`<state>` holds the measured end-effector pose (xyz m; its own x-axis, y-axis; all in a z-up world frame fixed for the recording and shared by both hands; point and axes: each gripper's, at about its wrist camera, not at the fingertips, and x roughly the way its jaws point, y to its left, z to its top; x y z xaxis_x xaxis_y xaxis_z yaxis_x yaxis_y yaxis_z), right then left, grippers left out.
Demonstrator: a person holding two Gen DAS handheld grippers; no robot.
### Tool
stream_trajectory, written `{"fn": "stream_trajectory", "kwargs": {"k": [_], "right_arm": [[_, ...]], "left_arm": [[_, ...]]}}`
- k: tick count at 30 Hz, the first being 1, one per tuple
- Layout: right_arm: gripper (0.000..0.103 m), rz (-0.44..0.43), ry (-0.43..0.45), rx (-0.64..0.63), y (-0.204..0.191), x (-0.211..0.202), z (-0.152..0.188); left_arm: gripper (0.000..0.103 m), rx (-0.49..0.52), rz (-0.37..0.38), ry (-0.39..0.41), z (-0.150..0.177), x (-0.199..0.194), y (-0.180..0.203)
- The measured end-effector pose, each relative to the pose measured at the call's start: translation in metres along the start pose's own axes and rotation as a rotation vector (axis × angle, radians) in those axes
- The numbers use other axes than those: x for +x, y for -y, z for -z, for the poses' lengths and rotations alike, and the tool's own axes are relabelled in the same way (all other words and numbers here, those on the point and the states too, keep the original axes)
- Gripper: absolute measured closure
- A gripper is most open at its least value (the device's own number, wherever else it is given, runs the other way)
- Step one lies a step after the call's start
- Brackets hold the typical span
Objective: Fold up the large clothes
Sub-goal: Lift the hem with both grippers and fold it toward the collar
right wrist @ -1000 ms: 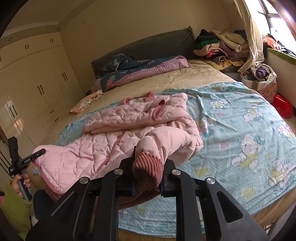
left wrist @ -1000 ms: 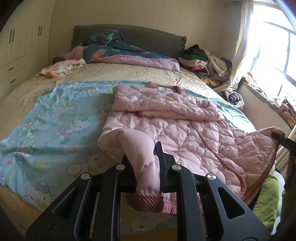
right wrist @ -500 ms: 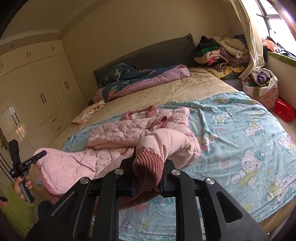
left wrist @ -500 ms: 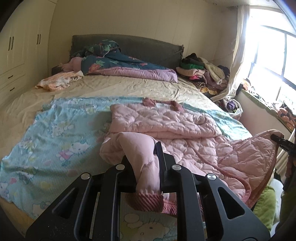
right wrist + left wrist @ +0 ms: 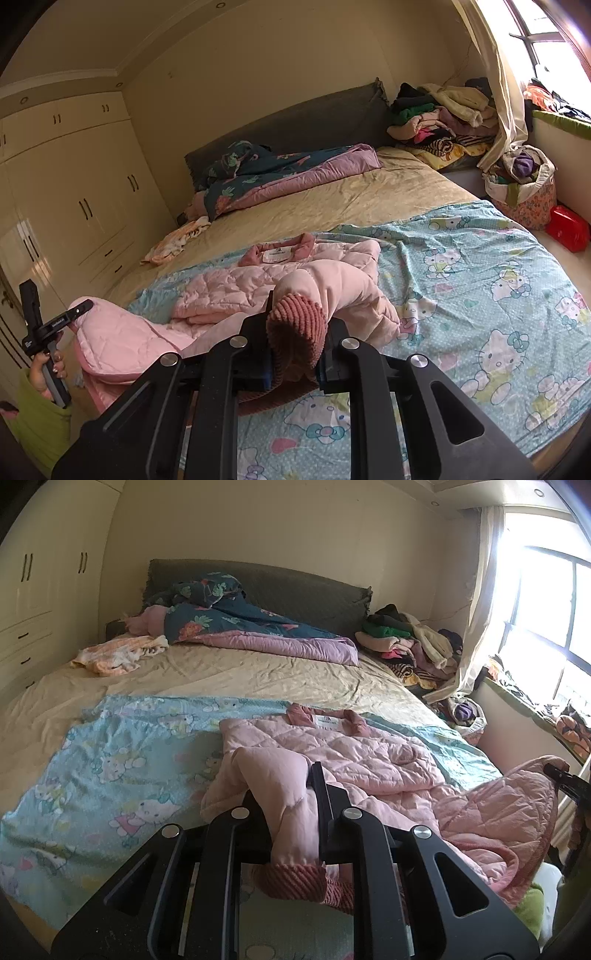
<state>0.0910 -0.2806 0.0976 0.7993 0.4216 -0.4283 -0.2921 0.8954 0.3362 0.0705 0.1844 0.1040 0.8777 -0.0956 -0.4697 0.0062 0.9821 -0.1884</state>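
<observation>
jacket [image 5: 354,760] pulled nearer bed foot | both claws still clamping sleeves

Pink jacket [image 5: 343,760] dragged toward foot of bed; more blue sheet [image 5: 480,258] exposed; collar label now visible.

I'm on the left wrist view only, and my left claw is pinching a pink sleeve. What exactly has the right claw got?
Observer: The right claw is shut on the dark pink ribbed cuff of a sleeve of the pale pink quilted jacket.
Operator: Okay. Anything on the floor past the far side of the bed?
Observer: A red box lies there, right beside the flowered fabric basket stuffed with clothes.
</observation>
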Motion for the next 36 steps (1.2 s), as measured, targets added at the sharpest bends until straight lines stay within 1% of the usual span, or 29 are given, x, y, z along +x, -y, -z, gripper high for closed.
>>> {"fn": "stream_trajectory", "kwargs": {"k": [5,16,21,29,36], "right_arm": [[0.088,0.008,-0.004,0.01,0.003,0.01,-0.009],[0.088,0.018,-0.023,0.045,0.007,0.026,-0.031],[0.088,0.021,-0.021,0.059,0.007,0.032,-0.044],[0.088,0.007,0.008,0.095,0.003,0.047,-0.082],[0.088,0.03,0.008,0.12,0.007,0.078,-0.11]], "left_arm": [[0.094,0.023,-0.021,0.009,-0.011,0.011,0.005],[0.094,0.007,-0.039,0.01,-0.032,0.029,0.004],[0.094,-0.005,-0.06,0.006,-0.044,0.036,0.0],[0.094,-0.049,-0.071,0.01,-0.074,0.056,-0.009],[0.094,-0.049,-0.123,0.005,-0.093,0.087,-0.012]]}}
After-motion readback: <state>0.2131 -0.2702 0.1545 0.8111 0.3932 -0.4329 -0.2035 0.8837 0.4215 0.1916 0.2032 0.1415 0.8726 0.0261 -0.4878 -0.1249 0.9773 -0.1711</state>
